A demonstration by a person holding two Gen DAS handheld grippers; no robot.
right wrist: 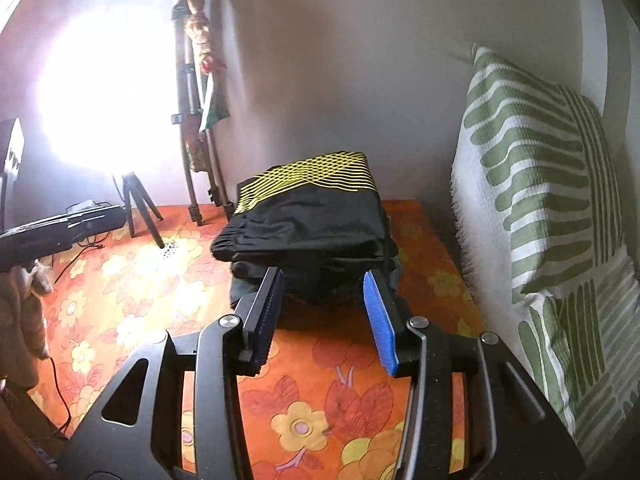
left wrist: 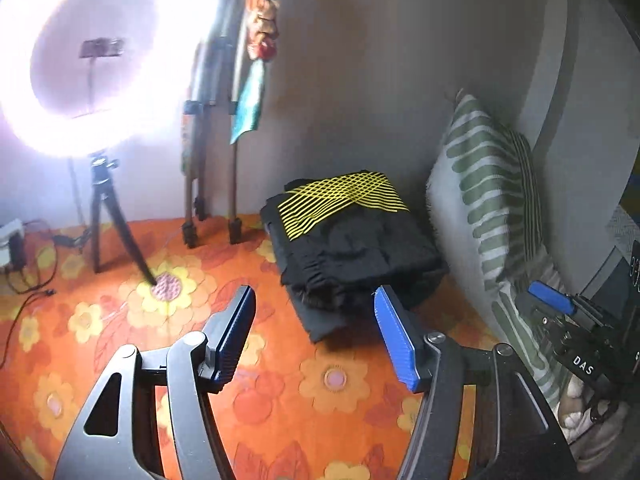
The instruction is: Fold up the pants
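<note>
Both sets of jaws are standing wide apart and gripping nothing. From the left wrist view, the left gripper (left wrist: 314, 312) is hovering over the orange floral bedcover (left wrist: 280, 400), with the folded pants (left wrist: 352, 248) lying at 12 to 1 o'clock of its fingertips, close to but apart from them. From the right wrist view, the right gripper (right wrist: 324, 292) is sitting directly at the near edge of the same pants (right wrist: 308, 224); whether its fingers are touching the cloth cannot be told. The garment is resting as a compact black stack, yellow lattice print on top, near the wall, with the green-striped pillow (right wrist: 536, 184) at 3 o'clock of it.

Only the left view is showing the ring light (left wrist: 84, 60) as a clear ring on its small tripod (left wrist: 106, 216); the right view is rendering it as glare. Only the right view is showing bare bedcover (right wrist: 420, 232) between pants and pillow. Each view is catching the other gripper at its edge.
</note>
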